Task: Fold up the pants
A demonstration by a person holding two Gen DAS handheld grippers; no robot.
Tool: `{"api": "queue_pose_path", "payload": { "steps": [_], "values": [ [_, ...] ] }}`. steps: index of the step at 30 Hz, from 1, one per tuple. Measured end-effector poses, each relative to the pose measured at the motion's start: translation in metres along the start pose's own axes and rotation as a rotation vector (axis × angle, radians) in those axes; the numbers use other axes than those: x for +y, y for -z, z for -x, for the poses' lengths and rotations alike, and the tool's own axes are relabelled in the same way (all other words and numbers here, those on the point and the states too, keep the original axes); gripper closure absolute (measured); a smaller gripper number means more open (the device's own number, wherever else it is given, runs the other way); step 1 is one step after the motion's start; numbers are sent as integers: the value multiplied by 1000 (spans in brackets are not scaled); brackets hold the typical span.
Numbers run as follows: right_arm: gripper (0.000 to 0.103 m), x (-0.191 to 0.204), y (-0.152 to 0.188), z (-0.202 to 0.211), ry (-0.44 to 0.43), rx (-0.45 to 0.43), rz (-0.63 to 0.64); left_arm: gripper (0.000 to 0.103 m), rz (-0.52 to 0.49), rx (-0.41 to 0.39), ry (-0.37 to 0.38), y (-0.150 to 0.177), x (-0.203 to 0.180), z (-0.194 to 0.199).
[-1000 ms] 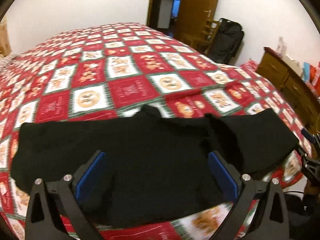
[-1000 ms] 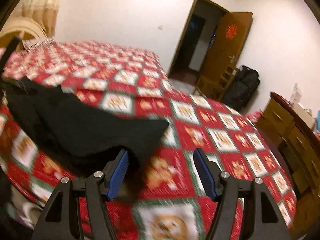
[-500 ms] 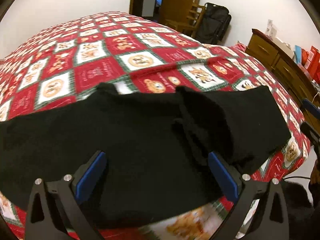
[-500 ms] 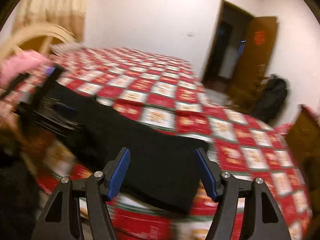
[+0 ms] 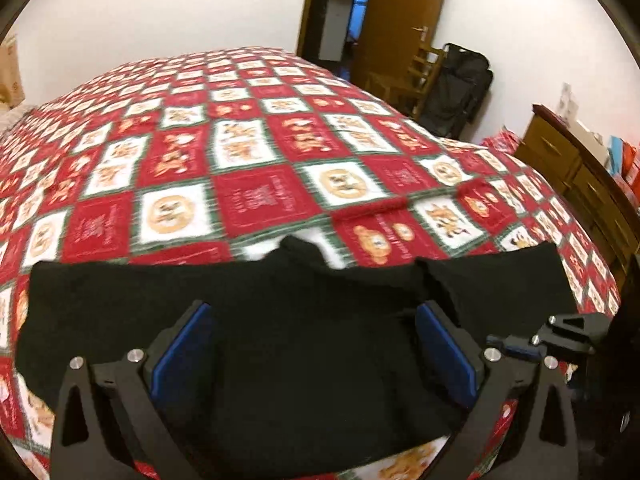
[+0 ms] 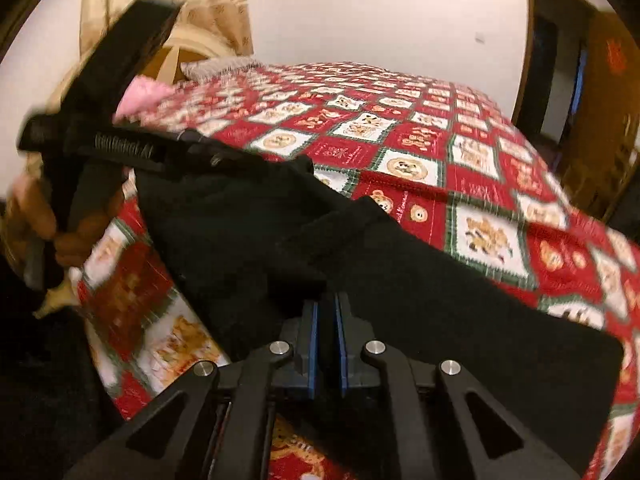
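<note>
Your black fabric pants (image 5: 304, 344) lie spread across the near edge of the bed, filling the lower half of the left wrist frame, on top of the red, white and green checked bedspread with bear prints (image 5: 256, 200). Your left gripper (image 5: 314, 354) stands wide apart, blue pads low left and low right of the frame, hovering over the middle of the pants with nothing pinched; whether the pads touch the cloth, can't tell. In the right wrist frame the pants (image 6: 440, 308) run as a dark band from centre left down to lower right, with a folded flap raised near the middle. Your right gripper (image 6: 327, 346) sits bottom centre with its blue pads closing down to a narrow slit, and dark pants fabric sits at the fingertips; looks clamped on the pants edge, though black cloth against black fingers makes the exact pinch hard to read. Same frame, upper left: your left gripper (image 6: 224, 156) seen from the side, blurred, held by your hand (image 6: 44, 220) at the left edge, tips over the far end of the pants. In the left wrist frame, the right gripper (image 5: 568, 332) shows at the right edge by the pants' right end. Background: brown wooden door (image 5: 400, 20) top centre, black bag (image 5: 460, 88) upper right, brown wooden dresser (image 5: 580, 176) far right.
</note>
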State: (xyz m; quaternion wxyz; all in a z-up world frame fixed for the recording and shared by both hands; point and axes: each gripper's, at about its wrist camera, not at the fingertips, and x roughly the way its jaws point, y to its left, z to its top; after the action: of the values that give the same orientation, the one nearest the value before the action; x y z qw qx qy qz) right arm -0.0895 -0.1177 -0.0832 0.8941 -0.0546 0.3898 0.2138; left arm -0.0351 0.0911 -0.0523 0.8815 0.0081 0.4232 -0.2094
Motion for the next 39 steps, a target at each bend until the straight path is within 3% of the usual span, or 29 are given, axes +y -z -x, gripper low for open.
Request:
{"api": "queue_pose_path", "payload": {
  "steps": [3,6,8,10,12,14,15,17,22,24,25,26,27,31,33,35,39],
  "values": [
    [95,-1,3,11,-30,-2,3,0,37,15,4,6,11,-3],
    [95,9,9,8,-60,39,41,0,70,66,72,15,13,-11],
    [95,16,12,6,-61,48,74,0,50,83,56,22,9,-15],
    [87,24,13,3,-47,67,127,0,22,85,21,23,5,-15],
    [60,28,13,6,-47,60,157,0,10,73,6,22,4,-12],
    [46,32,12,13,-56,38,188,0,17,52,14,18,7,-5],
    [44,34,12,15,-60,35,203,0,19,42,13,17,9,-2],
    [44,40,13,15,-66,42,240,0,17,25,-2,14,12,4],
    [44,55,17,-12,62,76,382,0,58,20,-38,14,28,7],
    [48,56,17,-19,57,80,401,0,97,27,-44,16,38,7],
    [59,54,15,-19,32,80,378,0,114,29,-43,16,41,7],
    [86,47,10,-18,-12,82,316,0,129,30,-40,17,44,8],
    [91,39,5,-15,-42,74,249,0,144,29,-39,17,48,9],
    [93,-2,-11,3,-84,-39,-31,0,175,9,-43,15,56,14],
    [93,-8,-13,8,-117,-78,-100,0,195,4,-39,14,60,15],
    [93,4,-11,0,-147,-62,-82,0,207,3,-36,14,62,14],
    [88,27,4,-37,-184,61,-54,0,203,-1,-25,13,59,14]
  ]
}}
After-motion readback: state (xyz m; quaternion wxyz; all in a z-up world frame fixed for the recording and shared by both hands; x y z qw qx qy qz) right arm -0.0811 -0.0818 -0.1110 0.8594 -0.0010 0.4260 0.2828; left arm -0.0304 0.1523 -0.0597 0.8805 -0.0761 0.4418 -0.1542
